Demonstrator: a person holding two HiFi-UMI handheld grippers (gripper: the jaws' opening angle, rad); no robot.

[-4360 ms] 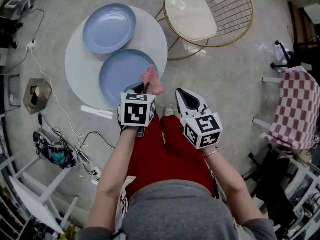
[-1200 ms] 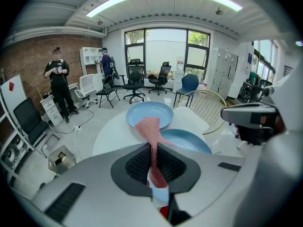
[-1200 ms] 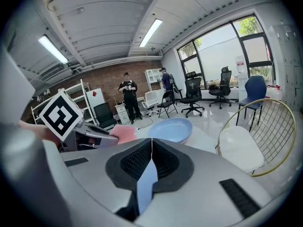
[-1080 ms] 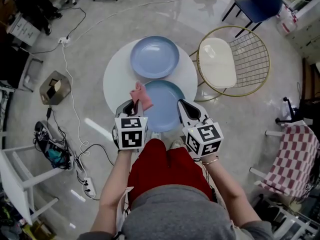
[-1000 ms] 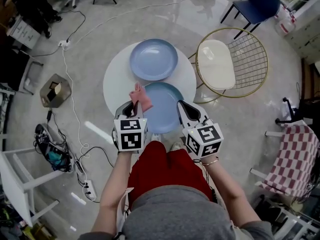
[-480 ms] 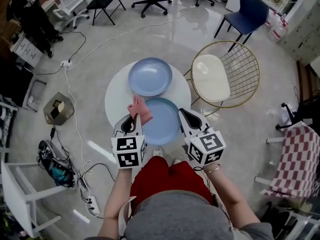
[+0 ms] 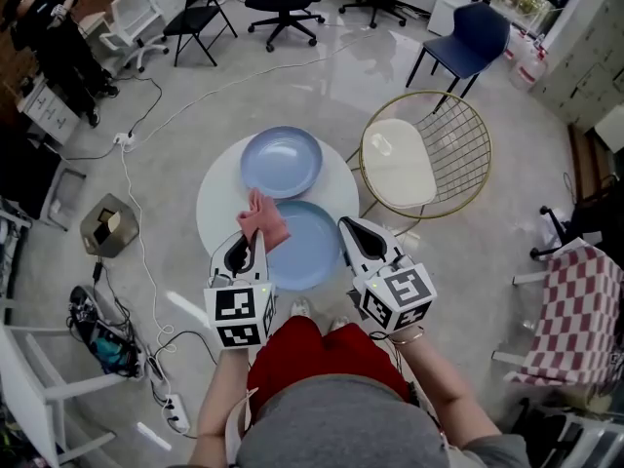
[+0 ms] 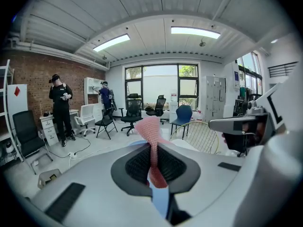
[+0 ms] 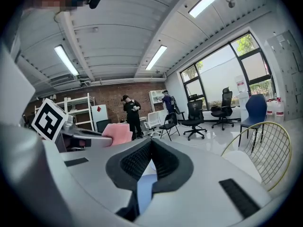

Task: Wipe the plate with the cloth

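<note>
Because the left tool (image 7: 250,247) is clamped on the pink cloth (image 7: 261,220) and points level above the near plate (image 7: 304,247), tip it down until the cloth lies flat, then sweep in overlapping arcs. The right tool (image 7: 351,232) is closed and empty at the plate's right rim. The plate rests on the round tabletop (image 7: 219,203). Since 4.4 s ago, the cloth has shifted from the plate's right edge to its left.
</note>
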